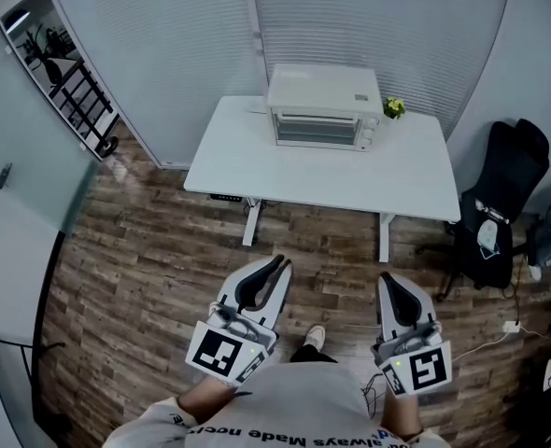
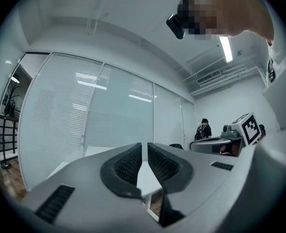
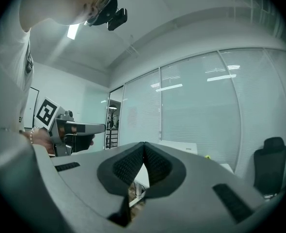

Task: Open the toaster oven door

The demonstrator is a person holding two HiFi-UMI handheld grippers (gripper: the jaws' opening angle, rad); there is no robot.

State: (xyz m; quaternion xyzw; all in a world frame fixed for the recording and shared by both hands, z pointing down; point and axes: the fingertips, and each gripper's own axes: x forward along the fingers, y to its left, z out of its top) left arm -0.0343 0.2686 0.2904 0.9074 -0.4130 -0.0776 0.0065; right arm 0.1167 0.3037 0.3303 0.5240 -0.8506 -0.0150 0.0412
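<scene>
A white toaster oven [image 1: 322,110] stands at the back of a white table [image 1: 257,171], its glass door [image 1: 315,132] closed and its knobs on the right. Both grippers are held low near my body, far short of the table. My left gripper [image 1: 282,265] [image 2: 144,147] points toward the table with a narrow gap between its pads and nothing in it. My right gripper [image 1: 386,280] [image 3: 144,144] has its tips touching and holds nothing. In the right gripper view the toaster oven [image 3: 179,146] shows small beyond the jaws.
A small yellow-green plant [image 1: 394,108] sits right of the oven. A black office chair [image 1: 500,203] stands right of the table, with cables [image 1: 509,329] on the wood floor. Glass walls with blinds run behind the table. A black rack [image 1: 79,91] is at far left.
</scene>
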